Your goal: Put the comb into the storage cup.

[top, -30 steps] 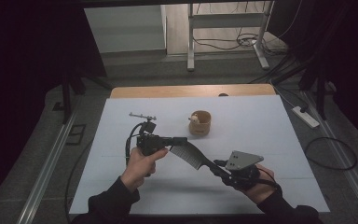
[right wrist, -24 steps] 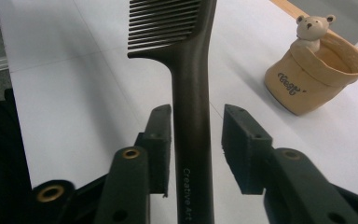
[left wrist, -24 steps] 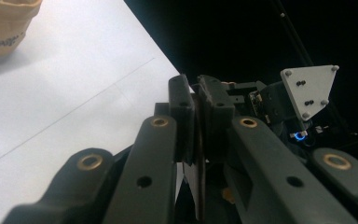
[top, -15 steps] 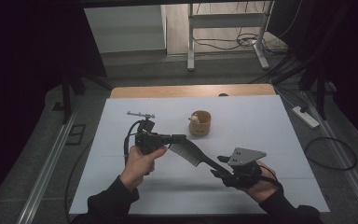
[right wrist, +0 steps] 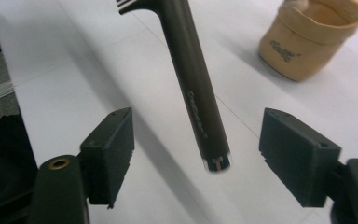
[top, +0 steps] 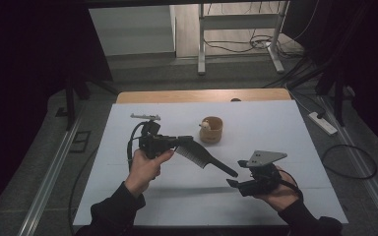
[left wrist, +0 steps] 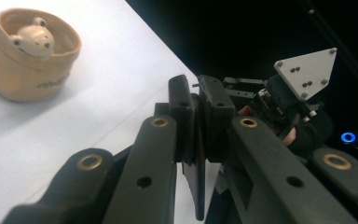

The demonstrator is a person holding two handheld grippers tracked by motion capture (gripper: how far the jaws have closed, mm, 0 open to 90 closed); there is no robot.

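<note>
high view: the comb (top: 204,159) is being clamped by the left gripper (top: 186,140). the right gripper (top: 230,183), whose jaws have just been opening, is being held open near the handle, not touching.

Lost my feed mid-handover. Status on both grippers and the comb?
Left gripper shut on comb, toothed end. Right gripper jaws just opened, handle tip between them, pads clear. Pouch behind, not in the way.

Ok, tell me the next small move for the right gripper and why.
Probably draw the right gripper back from the comb. Its jaws have just been opening, and the pads now stand wide on either side of the handle tip without touching it, while the left gripper is clamped on the comb's toothed end and carries it above the table.
</note>
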